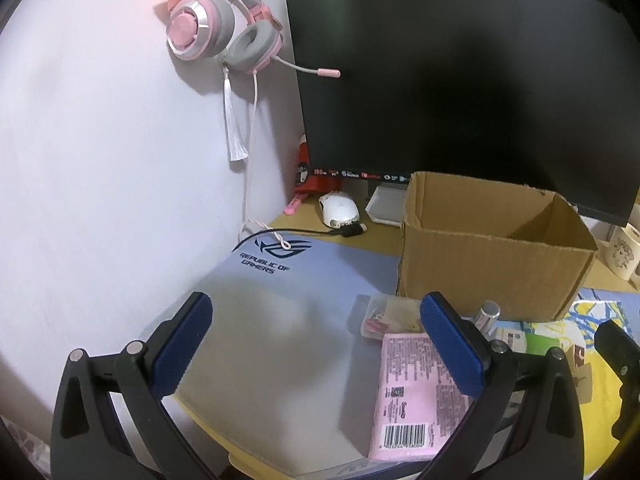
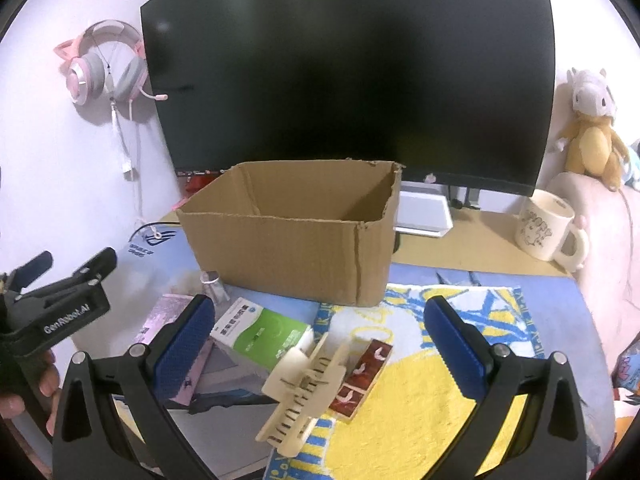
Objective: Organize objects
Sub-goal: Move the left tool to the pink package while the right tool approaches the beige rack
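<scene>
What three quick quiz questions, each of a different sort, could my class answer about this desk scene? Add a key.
1. True or false: the cardboard box holds the hair clip.
2. Which stands right of the box? A) mug B) headset C) mouse
3. Fill in: the right gripper is ____.

Key: 1 false, the clip lies on the yellow towel in front of the box; 2 A; 3 open.

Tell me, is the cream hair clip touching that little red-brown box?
Touching. The right wrist view shows the cream hair clip lying partly over the red-brown box's left edge.
</scene>
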The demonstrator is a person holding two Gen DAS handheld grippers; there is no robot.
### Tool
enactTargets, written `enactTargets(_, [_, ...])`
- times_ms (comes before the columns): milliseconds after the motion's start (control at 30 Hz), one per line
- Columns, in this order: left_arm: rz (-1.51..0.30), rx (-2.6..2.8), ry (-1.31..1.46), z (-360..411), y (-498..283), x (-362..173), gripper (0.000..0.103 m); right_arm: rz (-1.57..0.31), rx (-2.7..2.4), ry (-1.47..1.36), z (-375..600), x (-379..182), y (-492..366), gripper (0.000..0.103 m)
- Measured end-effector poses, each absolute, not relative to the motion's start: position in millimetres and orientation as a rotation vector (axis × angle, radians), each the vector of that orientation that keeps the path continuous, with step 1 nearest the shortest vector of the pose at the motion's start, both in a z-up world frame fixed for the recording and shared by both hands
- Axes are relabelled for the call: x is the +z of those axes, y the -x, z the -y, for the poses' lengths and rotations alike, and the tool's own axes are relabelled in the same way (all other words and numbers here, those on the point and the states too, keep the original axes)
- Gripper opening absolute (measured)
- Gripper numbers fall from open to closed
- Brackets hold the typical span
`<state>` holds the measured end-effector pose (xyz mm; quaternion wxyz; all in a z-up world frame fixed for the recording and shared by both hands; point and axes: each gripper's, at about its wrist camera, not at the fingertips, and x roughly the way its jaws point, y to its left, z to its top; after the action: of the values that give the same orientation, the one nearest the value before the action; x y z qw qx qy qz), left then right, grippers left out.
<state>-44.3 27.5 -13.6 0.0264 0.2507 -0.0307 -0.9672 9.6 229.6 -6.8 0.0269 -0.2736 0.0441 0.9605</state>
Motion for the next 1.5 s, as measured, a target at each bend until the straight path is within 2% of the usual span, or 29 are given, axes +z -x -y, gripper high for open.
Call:
enactTargets(333, [0.019, -3.013, -0.764, -19.7, 38.7, -14.2, 0.103, -0.038, 2.893, 0.905, -222.2, -18.9, -4.2, 0.103])
enactTargets(533, [0.020, -3.014, -0.867, -21.8, 44.0, -29.8, 0.103, -0.018, 2.889, 0.930, -221.0, -23.4, -3.8, 0.103])
enactTargets(1033, [0.069, -2.998, -0.957, -36.4, 47.4, -44.5, 0.103, -0.051, 2.878, 0.942, -225.7, -24.8, -8.3, 0.103])
enactTargets(1500, [0.192, -2.977, -0.992, -60.2, 50.4, -52.9, 0.103, -0.197, 2.880, 1.087, -237.9, -39.0, -1.0, 0.103])
